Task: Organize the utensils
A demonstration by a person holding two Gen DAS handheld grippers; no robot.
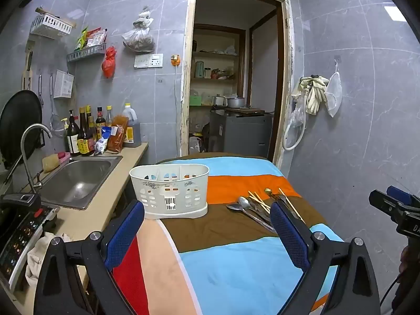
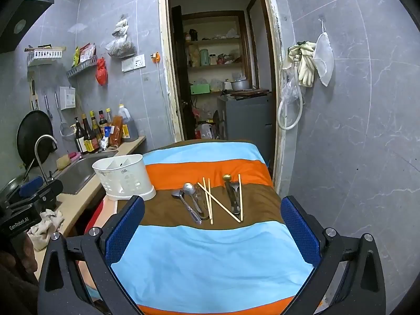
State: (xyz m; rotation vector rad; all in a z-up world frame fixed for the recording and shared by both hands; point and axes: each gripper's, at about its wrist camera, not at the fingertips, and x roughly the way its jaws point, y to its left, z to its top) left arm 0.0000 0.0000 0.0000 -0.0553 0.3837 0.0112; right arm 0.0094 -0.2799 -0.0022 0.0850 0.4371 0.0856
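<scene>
Both grippers stand wide open and empty, hovering over the near end of a striped cloth-covered table. The right gripper [image 2: 212, 225] looks straight at the utensils [image 2: 210, 199], which lie just beyond its fingertips on the brown stripe. There are metal spoons [image 2: 189, 189], wooden chopsticks [image 2: 210, 200] and a dark-handled piece with a gold tip [image 2: 232, 194]. Most lie with their long axes running near to far, though one chopstick crosses diagonally. The left gripper [image 1: 207, 225] faces the white slotted caddy [image 1: 169, 191], which stands empty at the table's left edge beside the sink [image 1: 78, 181]. The utensils lie to the right of the left gripper, so the right hand appears nearer to them.
</scene>
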